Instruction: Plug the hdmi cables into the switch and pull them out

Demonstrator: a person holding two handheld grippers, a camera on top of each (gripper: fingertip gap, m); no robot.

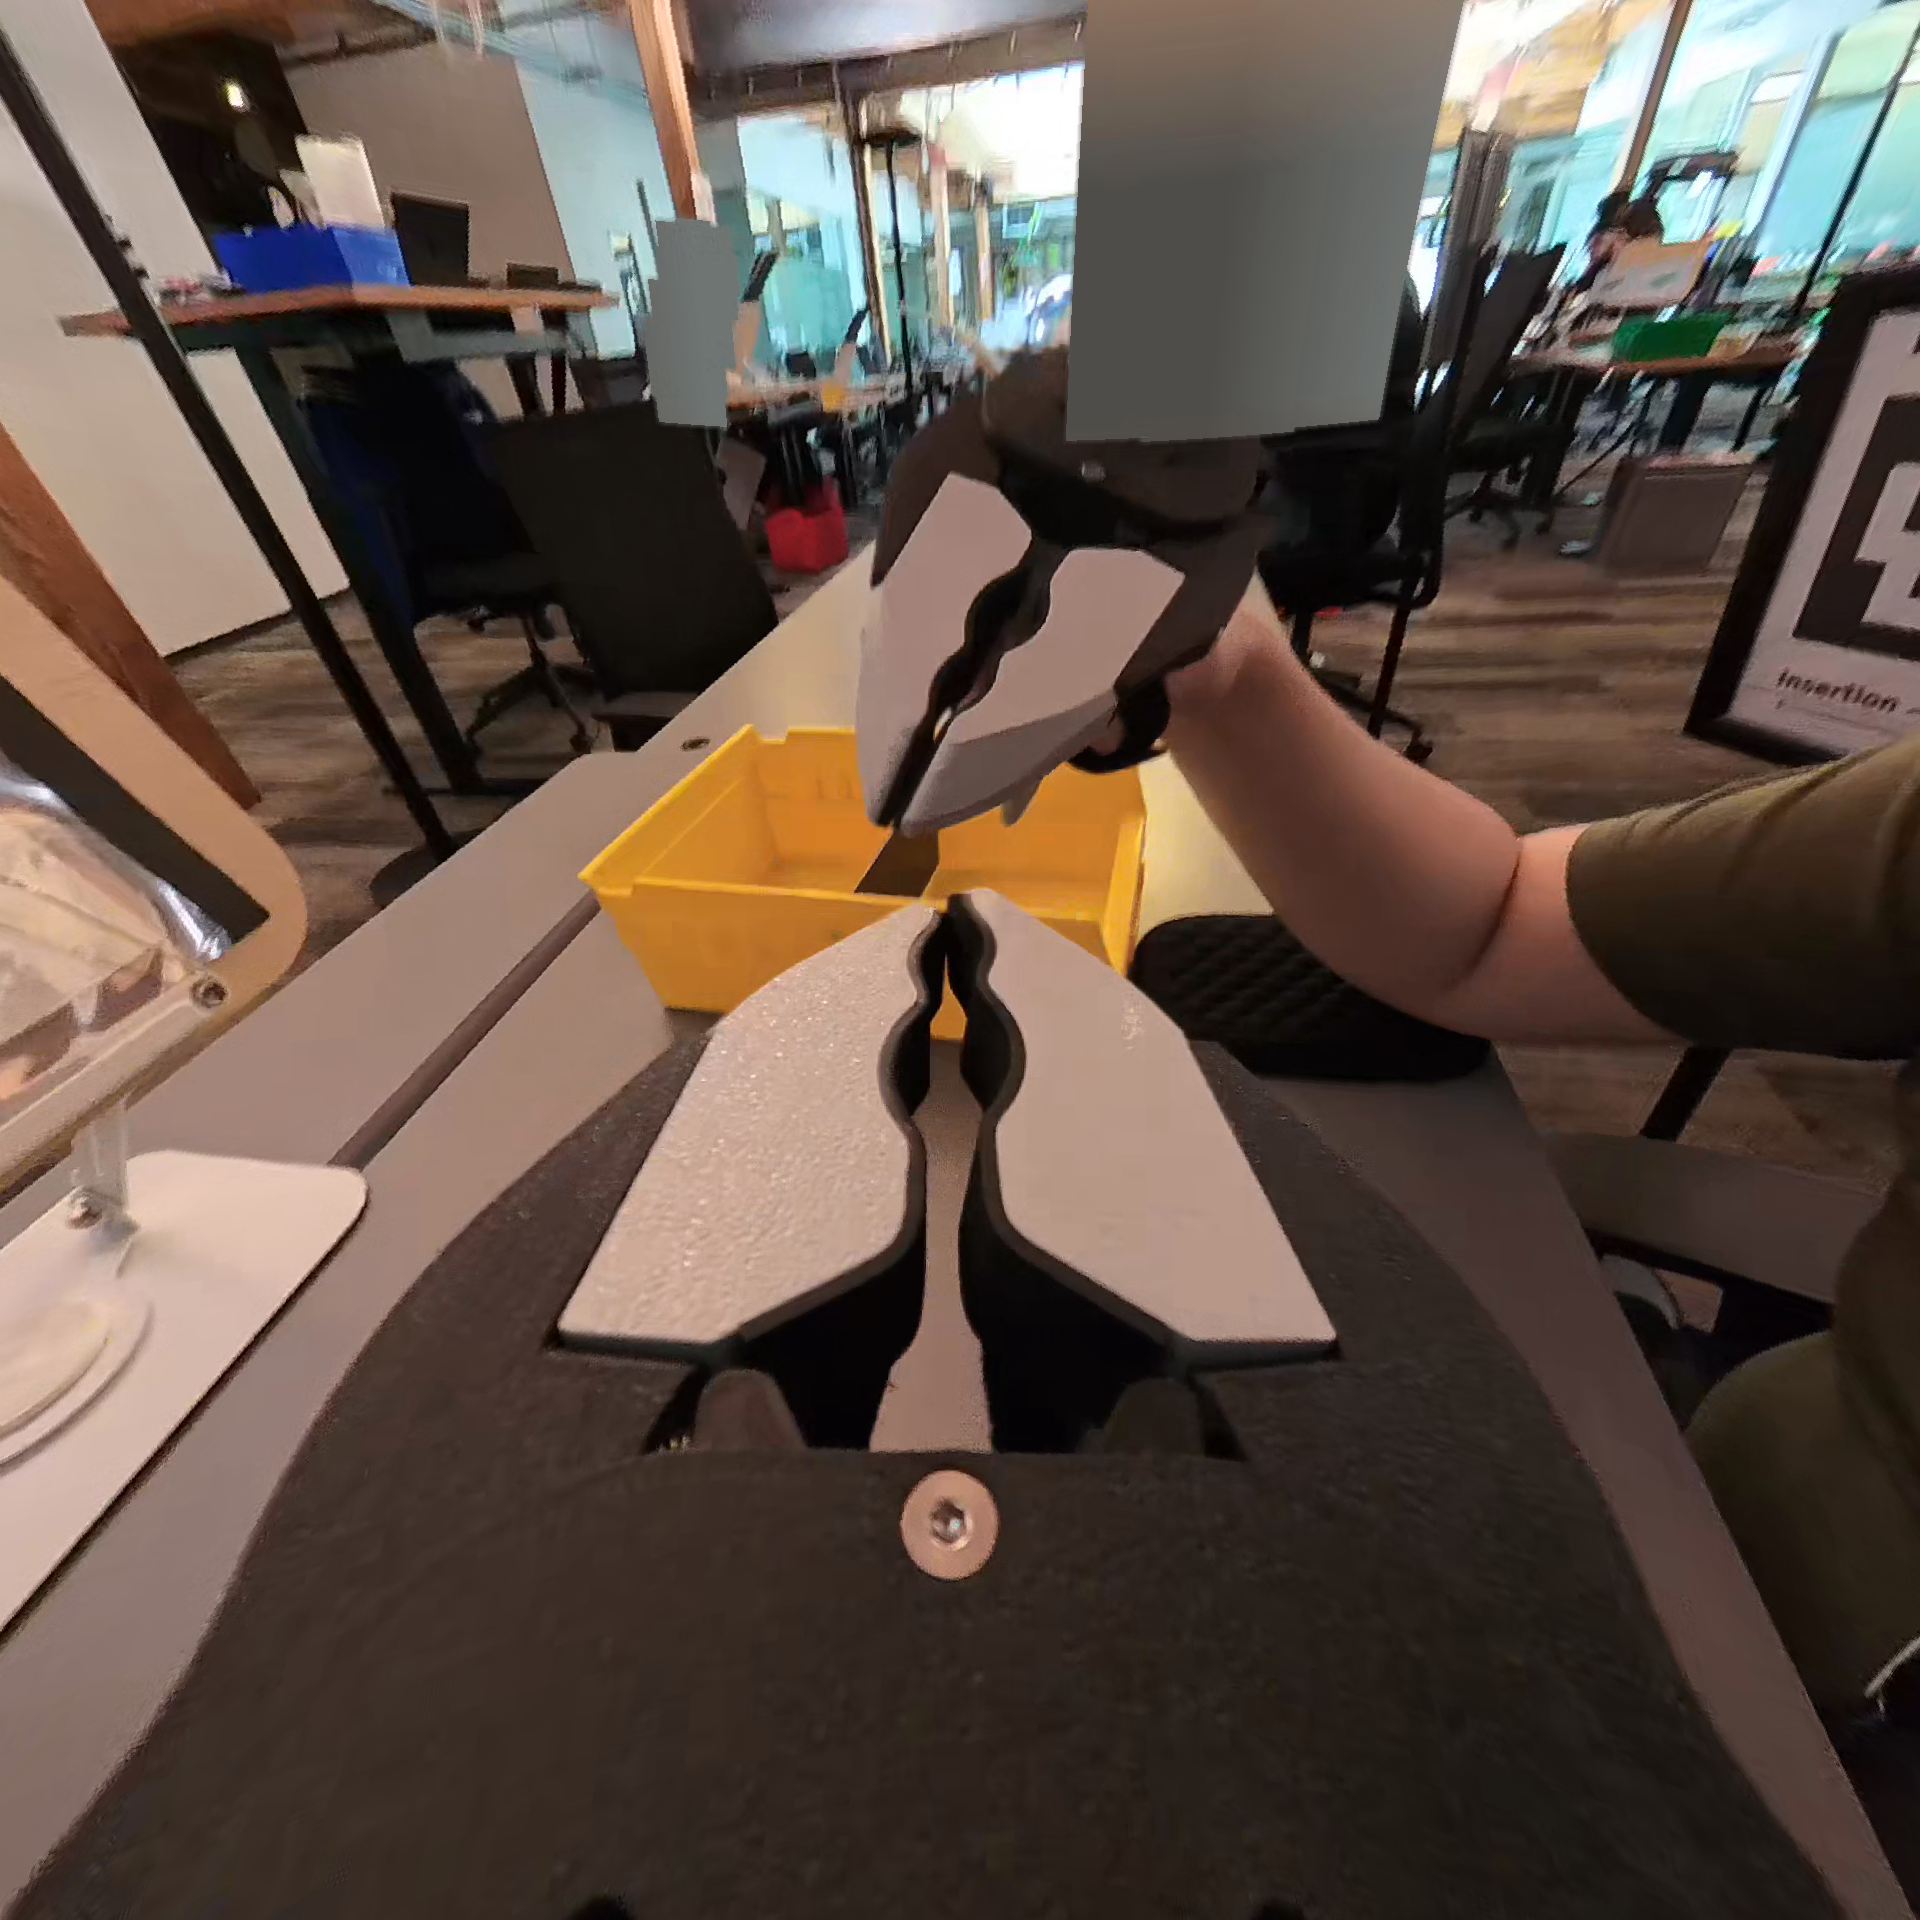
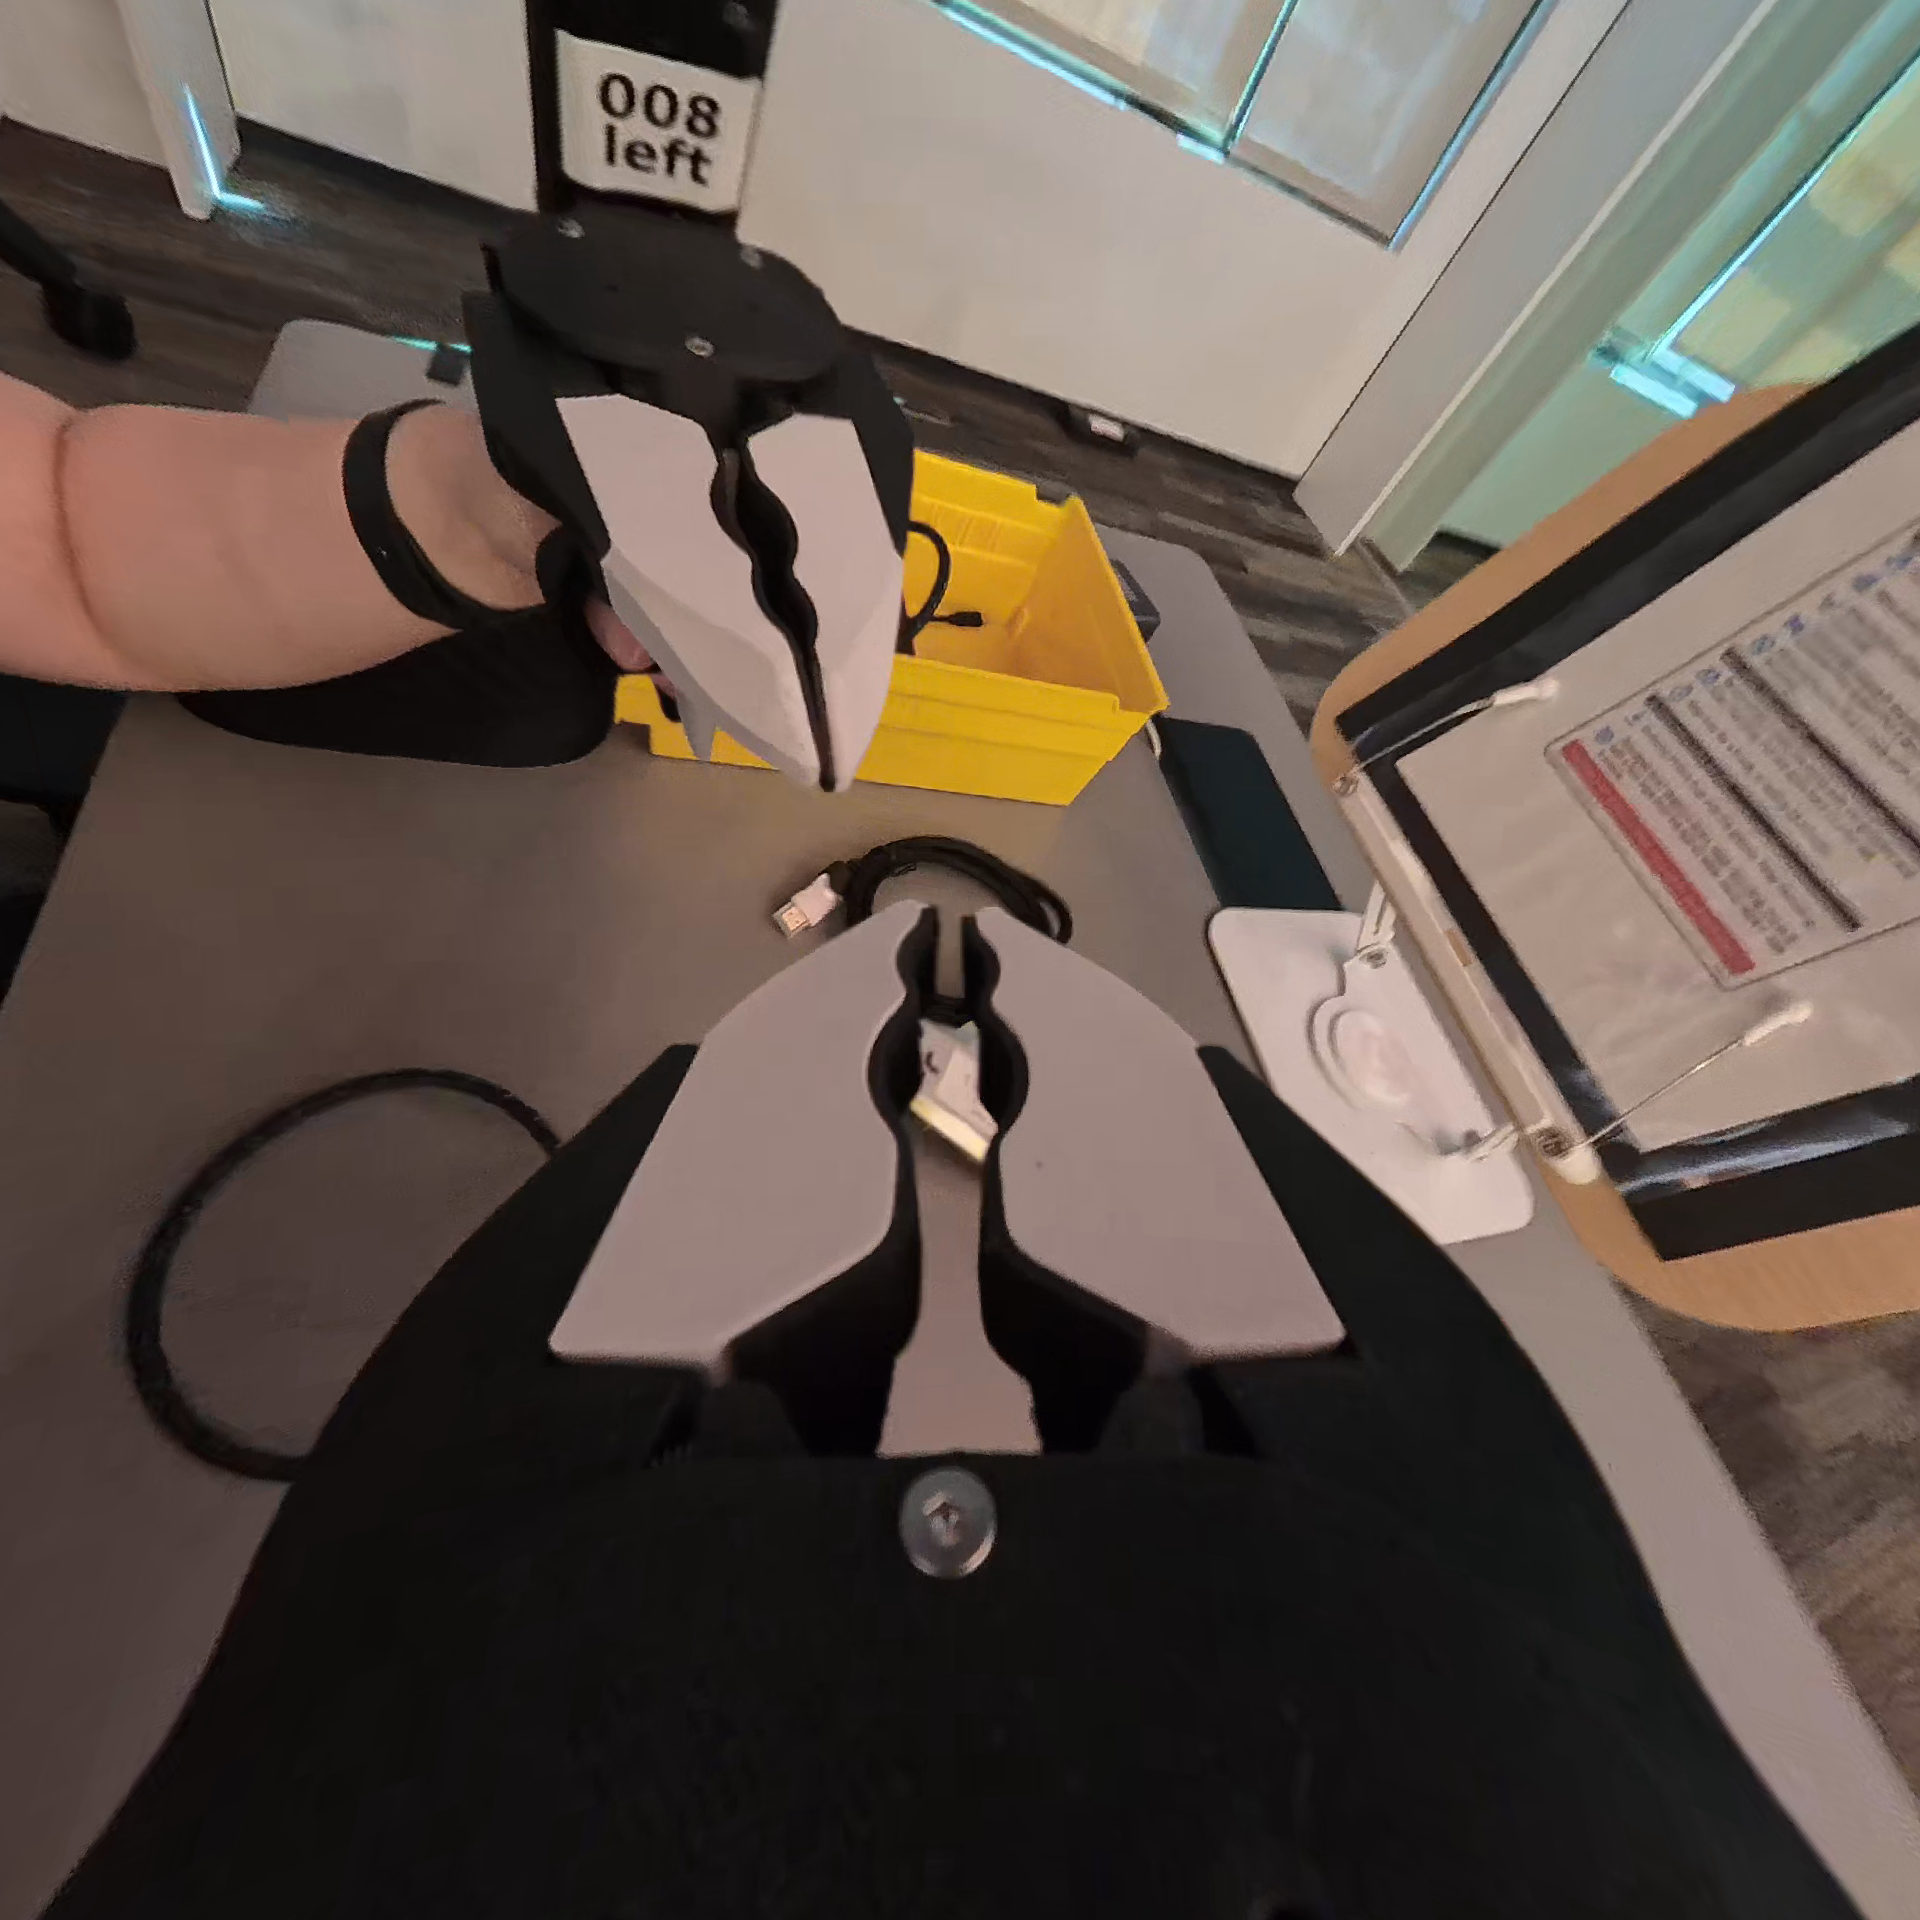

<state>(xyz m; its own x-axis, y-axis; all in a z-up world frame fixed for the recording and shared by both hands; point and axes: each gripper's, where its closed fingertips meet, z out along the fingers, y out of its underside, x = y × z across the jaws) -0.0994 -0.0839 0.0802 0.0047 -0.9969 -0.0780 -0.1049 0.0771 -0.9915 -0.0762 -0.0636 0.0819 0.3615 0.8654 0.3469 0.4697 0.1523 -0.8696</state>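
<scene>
The left wrist view shows the left gripper (image 1: 948, 914) with its jaws pressed almost together on nothing, hovering low over the grey table (image 1: 436, 1039) just before a yellow bin (image 1: 707, 914). Beyond it the right gripper (image 1: 899, 816) points down, pinching a thin dark thing whose kind cannot be told here.

The right wrist view shows the right gripper's jaws nearly closed, a small gap at the tips, with a pale HDMI plug (image 2: 951, 1091) lying between them farther back; whether they truly clamp it cannot be told. A second plug (image 2: 805, 909) and its coiled black cable (image 2: 966, 873) lie on the table just ahead. No switch is identifiable in either view. The step probably calls for a square, firm hold on the plug body, so it meets the port straight.
</scene>
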